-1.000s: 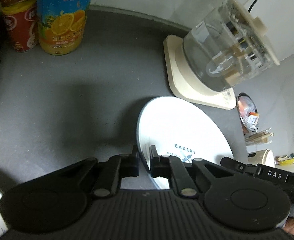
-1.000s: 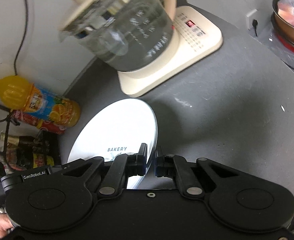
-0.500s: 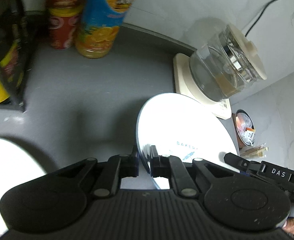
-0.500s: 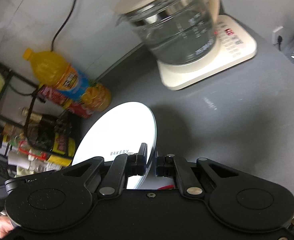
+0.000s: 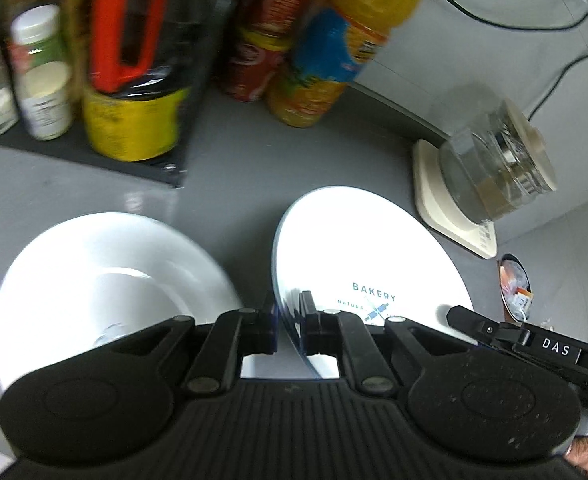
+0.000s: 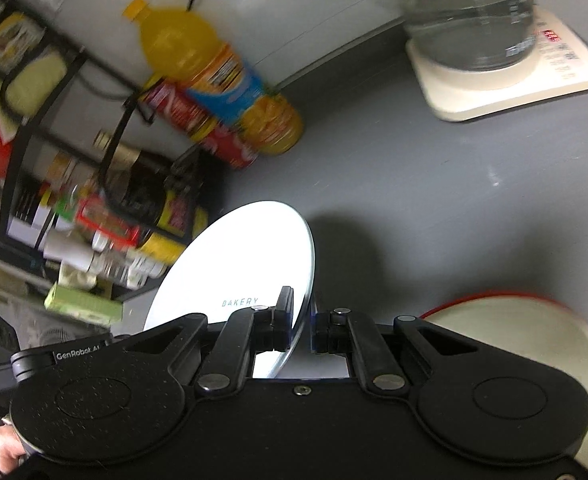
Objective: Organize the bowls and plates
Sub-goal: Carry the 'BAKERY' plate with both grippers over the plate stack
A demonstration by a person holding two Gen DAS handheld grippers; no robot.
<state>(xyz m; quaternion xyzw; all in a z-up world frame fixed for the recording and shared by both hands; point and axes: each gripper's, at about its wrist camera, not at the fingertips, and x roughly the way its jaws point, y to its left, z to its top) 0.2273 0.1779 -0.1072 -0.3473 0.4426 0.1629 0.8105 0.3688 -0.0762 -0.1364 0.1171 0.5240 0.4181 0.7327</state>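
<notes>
Clearly the flat white plate (image 5: 357,256) printed "BAKERY" is a rigid, glazed piece: stiff enough to be carried by its edge, but smooth, likely slippery under the pads, and breakable if it drops onto the counter. It is off the grey countertop (image 5: 254,164), tilted, and carried from two opposite sides. The left gripper (image 5: 288,326) has its jaws nearly closed, pinching the rim on one side, and the right gripper (image 6: 302,326) has its jaws likewise nearly closed on the opposite rim. A rim pinch is the only hold such a flat plate offers, and two holds across from each other keep it from swinging; either one slackening would probably let it pivot and slide out.

Just beside the held plate, in the left wrist view, a deeper white plate (image 5: 106,280) rests on the countertop and looks a likely place to stack it, though that is a guess. In the right wrist view a cream dish with a red rim (image 6: 533,332) lies near the lower right. Further off stand an orange juice bottle (image 6: 214,68), a rack of bottles and jars (image 6: 74,200), and a glass kettle (image 6: 477,12) on its cream base.
</notes>
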